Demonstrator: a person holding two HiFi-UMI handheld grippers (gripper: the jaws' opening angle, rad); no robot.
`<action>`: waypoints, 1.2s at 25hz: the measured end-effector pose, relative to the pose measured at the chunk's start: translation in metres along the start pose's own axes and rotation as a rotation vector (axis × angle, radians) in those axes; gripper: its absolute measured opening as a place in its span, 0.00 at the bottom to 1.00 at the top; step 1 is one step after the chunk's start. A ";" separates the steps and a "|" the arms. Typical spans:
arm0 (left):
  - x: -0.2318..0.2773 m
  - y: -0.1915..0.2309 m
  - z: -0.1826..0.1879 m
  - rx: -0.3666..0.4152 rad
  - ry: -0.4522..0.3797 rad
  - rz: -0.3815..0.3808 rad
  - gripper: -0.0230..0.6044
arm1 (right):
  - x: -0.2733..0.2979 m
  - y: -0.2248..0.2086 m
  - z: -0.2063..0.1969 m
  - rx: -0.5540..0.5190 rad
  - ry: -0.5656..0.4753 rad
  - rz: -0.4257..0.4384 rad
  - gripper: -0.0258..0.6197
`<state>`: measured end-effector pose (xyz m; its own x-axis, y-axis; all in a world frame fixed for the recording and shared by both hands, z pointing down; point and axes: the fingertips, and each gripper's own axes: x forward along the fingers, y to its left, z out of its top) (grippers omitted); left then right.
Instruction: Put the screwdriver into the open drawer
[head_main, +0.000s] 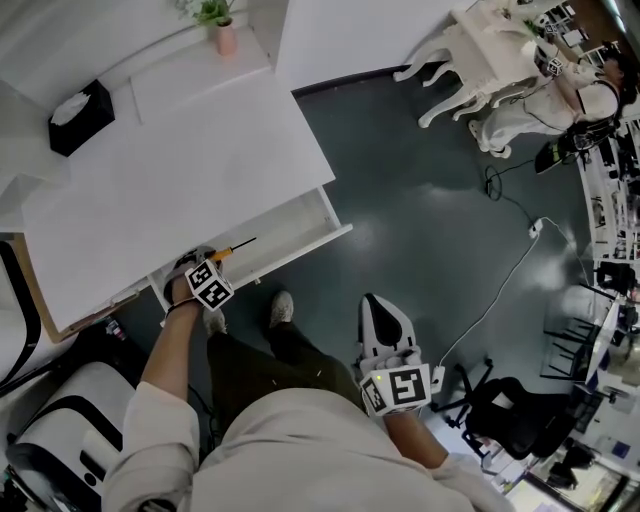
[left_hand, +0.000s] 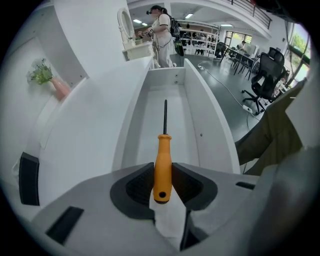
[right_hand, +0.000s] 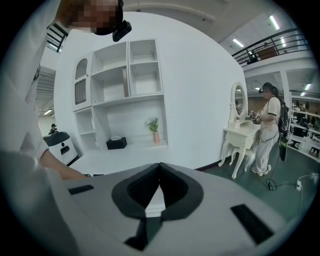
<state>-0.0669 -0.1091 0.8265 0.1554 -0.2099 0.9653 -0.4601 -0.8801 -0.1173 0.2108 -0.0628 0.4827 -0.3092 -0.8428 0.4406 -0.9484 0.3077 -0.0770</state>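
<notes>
A screwdriver (left_hand: 162, 162) with an orange handle and thin black shaft is clamped in my left gripper (left_hand: 163, 170), shaft pointing along the open white drawer (left_hand: 150, 125). In the head view the left gripper (head_main: 207, 275) hovers at the drawer's left end, the screwdriver (head_main: 232, 250) sticking out over the drawer (head_main: 300, 225). My right gripper (head_main: 385, 330) hangs off to the right over the floor, away from the desk. Its jaws meet with nothing between them (right_hand: 159, 172).
The white desk (head_main: 170, 180) carries a black tissue box (head_main: 80, 115) and a small potted plant (head_main: 218, 22). A black office chair (head_main: 510, 415) and a white cable (head_main: 500, 285) are on the floor at right. A person stands by a white dressing table (head_main: 480, 60) far off.
</notes>
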 end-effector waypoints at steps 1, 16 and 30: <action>0.003 -0.001 0.000 0.003 0.004 -0.004 0.21 | 0.000 -0.002 -0.002 0.000 0.005 -0.003 0.04; 0.043 -0.010 -0.007 0.009 0.058 -0.056 0.21 | 0.006 -0.017 -0.019 0.005 0.059 -0.024 0.04; 0.064 -0.012 -0.008 -0.007 0.076 -0.071 0.21 | 0.012 -0.027 -0.025 -0.001 0.083 -0.031 0.04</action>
<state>-0.0587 -0.1086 0.8912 0.1213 -0.1136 0.9861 -0.4562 -0.8887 -0.0463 0.2346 -0.0701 0.5123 -0.2732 -0.8124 0.5151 -0.9572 0.2828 -0.0615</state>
